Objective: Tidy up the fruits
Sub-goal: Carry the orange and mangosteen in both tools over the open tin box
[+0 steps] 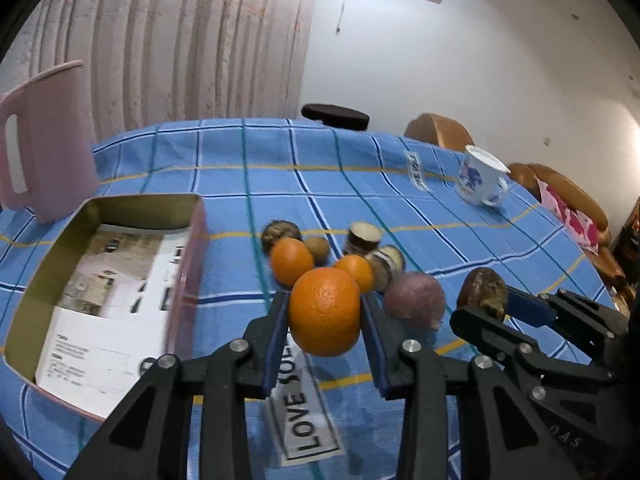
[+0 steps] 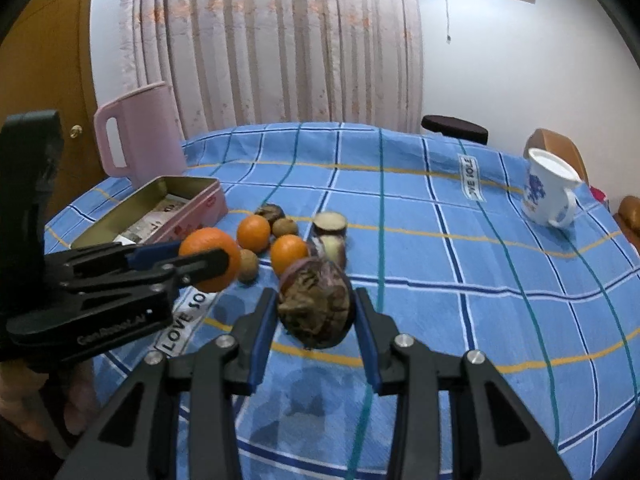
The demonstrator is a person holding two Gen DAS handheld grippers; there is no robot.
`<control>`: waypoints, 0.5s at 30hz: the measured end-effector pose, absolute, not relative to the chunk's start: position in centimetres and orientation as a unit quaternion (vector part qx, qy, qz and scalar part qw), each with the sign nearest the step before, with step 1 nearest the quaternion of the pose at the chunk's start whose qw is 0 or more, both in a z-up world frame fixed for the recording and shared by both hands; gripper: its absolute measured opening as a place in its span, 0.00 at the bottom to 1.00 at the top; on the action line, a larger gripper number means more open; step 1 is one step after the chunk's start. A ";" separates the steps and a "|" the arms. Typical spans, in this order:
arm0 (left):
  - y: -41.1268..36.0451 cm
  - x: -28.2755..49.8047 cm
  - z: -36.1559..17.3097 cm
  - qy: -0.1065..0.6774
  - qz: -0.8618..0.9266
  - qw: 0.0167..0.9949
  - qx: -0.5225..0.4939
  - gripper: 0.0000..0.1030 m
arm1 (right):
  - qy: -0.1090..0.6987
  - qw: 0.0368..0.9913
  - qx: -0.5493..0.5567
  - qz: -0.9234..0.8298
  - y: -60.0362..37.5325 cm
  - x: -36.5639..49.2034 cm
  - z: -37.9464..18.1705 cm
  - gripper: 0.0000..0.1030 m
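Note:
My left gripper [image 1: 324, 300] is shut on a large orange [image 1: 325, 312], held just over the blue checked cloth; the right wrist view shows that orange [image 2: 210, 248] in the same gripper [image 2: 200, 254]. My right gripper [image 2: 316, 298] is shut on a wrinkled brown-purple fruit [image 2: 316, 304], also visible from the left wrist [image 1: 482, 288]. Behind them lie two smaller oranges [image 1: 291, 261] [image 1: 357, 271], a round purple fruit [image 1: 416, 300] and several brown fruits and cut pieces [image 1: 362, 236]. An open pink tin [image 1: 188, 280] with a leaflet inside stands to the left.
A pink jug [image 1: 44, 140] stands behind the tin. A white mug with blue flowers [image 1: 480, 178] sits at the far right of the table [image 1: 360, 184]. Brown chairs [image 1: 560, 188] and a dark stool [image 1: 334, 116] ring the far edge. A hand [image 2: 76, 400] holds the left gripper.

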State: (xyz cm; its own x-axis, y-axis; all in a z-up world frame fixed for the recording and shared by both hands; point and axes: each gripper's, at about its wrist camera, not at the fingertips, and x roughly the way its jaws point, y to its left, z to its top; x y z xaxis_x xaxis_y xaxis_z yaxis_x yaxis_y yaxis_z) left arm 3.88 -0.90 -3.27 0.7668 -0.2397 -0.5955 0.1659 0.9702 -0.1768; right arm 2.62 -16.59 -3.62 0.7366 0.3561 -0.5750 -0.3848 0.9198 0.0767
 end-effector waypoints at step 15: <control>1.4 2.5 -1.9 0.280 -0.065 0.957 -0.045 0.36 | 0.284 0.933 -0.050 0.217 -13.6 3.2 -2.6 0.40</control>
State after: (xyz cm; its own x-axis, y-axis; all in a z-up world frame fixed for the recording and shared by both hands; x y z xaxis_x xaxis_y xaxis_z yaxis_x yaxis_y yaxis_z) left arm 2.53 1.43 -1.89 0.8351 -0.1494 -0.5294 0.0993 0.9875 -0.1220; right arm 3.24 -13.58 -2.56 0.7441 0.3773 -0.5513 -0.4336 0.9005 0.0311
